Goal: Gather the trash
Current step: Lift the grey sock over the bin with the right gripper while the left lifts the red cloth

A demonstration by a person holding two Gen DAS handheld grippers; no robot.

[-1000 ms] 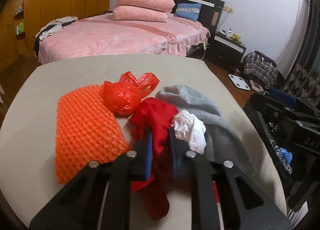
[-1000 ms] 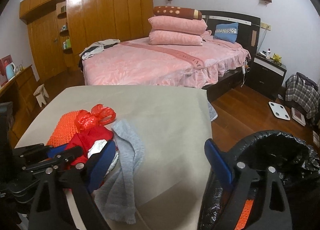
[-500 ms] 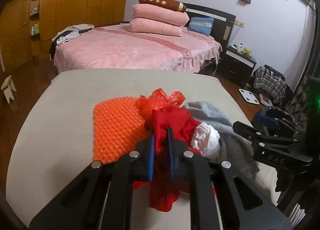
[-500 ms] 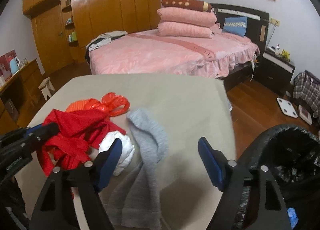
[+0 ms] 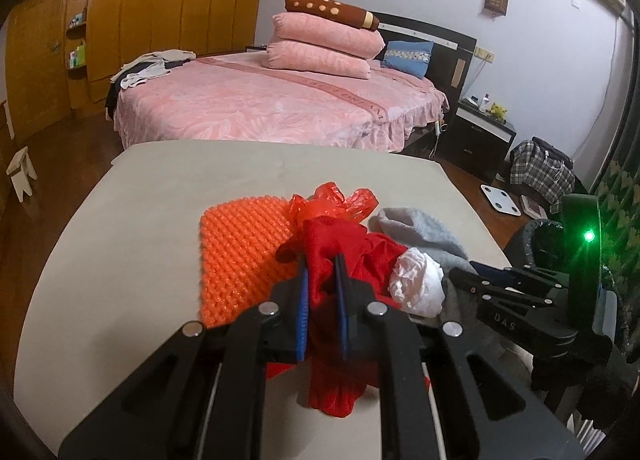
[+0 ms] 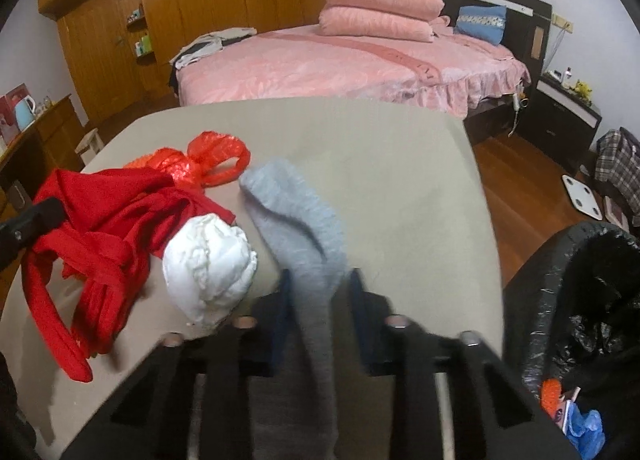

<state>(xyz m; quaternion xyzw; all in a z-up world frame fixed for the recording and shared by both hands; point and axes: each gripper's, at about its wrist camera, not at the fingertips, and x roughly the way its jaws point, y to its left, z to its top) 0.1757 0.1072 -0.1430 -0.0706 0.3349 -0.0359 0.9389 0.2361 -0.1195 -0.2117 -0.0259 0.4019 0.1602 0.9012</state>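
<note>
My left gripper [image 5: 320,288] is shut on a red cloth [image 5: 348,248] and holds it bunched a little above the beige table [image 5: 180,180]. A grey sock [image 6: 296,228] lies to its right. My right gripper [image 6: 318,288] is over the sock, and its jaws are closing with the sock between the pads, pressed at both sides. A crumpled white wad [image 6: 208,264] rests between the red cloth [image 6: 112,212] and the sock. A knotted red plastic bag [image 5: 332,204] sits on an orange bubbled sheet [image 5: 240,248] behind them.
A bin lined with a black bag [image 6: 580,300] stands off the table's right edge and holds some scraps. A pink bed [image 5: 260,100] lies beyond the table. A white scale [image 6: 582,196] is on the wooden floor to the right.
The right gripper came down over the grey sock, and its jaws went from wide apart to narrow around it. The left gripper lifted the red cloth slightly.
</note>
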